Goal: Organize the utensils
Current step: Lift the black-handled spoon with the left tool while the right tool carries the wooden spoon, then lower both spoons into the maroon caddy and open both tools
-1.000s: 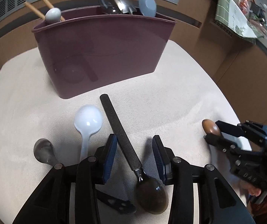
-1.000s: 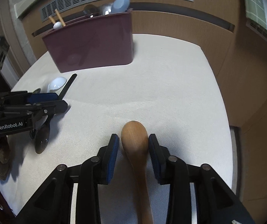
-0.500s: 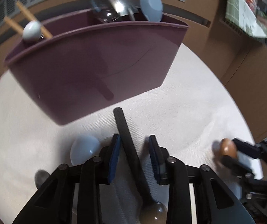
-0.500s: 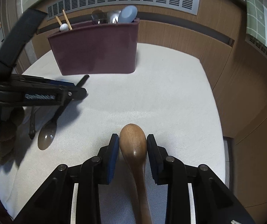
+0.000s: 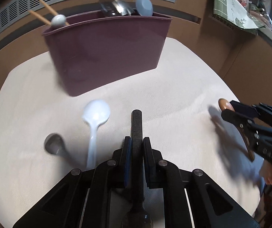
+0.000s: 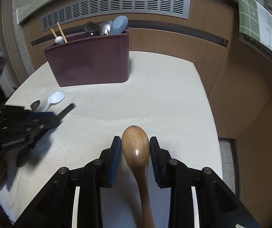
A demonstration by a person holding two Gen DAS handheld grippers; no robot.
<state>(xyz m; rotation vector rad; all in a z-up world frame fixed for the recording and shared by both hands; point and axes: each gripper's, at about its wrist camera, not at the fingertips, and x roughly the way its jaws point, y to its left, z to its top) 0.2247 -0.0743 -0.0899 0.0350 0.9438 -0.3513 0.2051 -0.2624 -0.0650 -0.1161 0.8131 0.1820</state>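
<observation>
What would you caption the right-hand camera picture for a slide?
Right claw grips a wooden spoon, facing the maroon utensil holder.

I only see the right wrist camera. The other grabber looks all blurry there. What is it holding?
Observer: The left gripper is shut on the black-handled spoon, clamping its flat handle.
Child: Where's the scoopy end?
Observer: Its bowl sits back under the gripper, near the camera; the handle tip points toward the maroon holder.
Child: Is my wooden spoon off the table?
Observer: Looks so. From the side, the right gripper holds the wooden spoon, and its shadow lies apart on the cloth.
</observation>
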